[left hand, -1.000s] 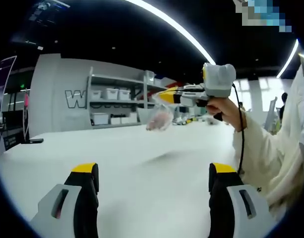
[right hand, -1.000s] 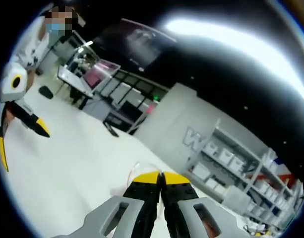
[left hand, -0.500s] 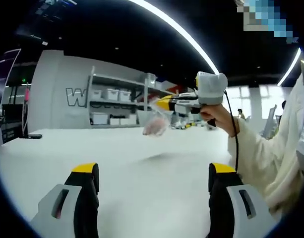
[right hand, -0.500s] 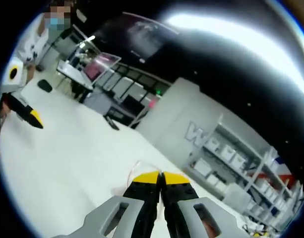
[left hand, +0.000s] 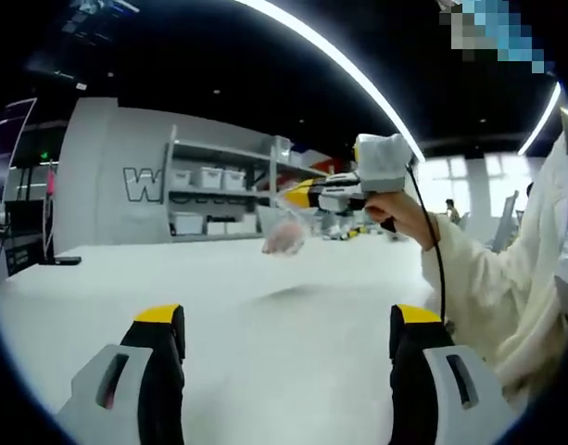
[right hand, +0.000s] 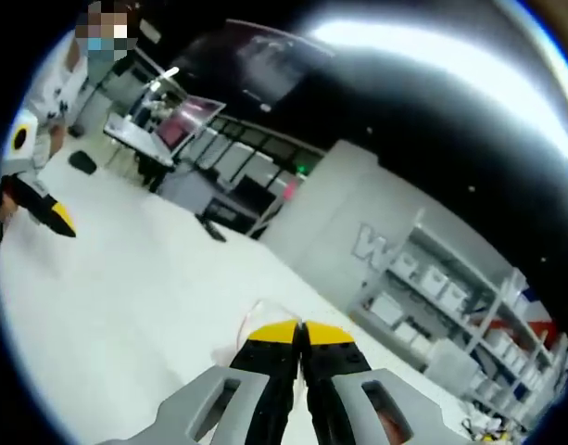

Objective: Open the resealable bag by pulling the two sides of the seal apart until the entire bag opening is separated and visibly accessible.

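A small clear resealable bag (left hand: 285, 232) with something pinkish inside hangs in the air above the white table (left hand: 265, 315). My right gripper (left hand: 300, 194) comes in from the right, held by a hand, and is shut on the bag's top edge. In the right gripper view the yellow-tipped jaws (right hand: 300, 332) are pressed together, with a thin clear edge of the bag (right hand: 265, 311) showing just beyond them. My left gripper (left hand: 288, 320) stands open low over the table, its jaws wide apart with nothing between them, well short of the bag.
White shelving (left hand: 214, 195) with storage boxes lines the grey back wall. A person's cream sleeve (left hand: 506, 297) fills the right side. In the right gripper view the left gripper (right hand: 33, 204) shows at the far left, and desks with a screen (right hand: 168, 134) stand beyond.
My right gripper and the hanging bag have drifted a little to the left in the left gripper view. The left gripper stays open.
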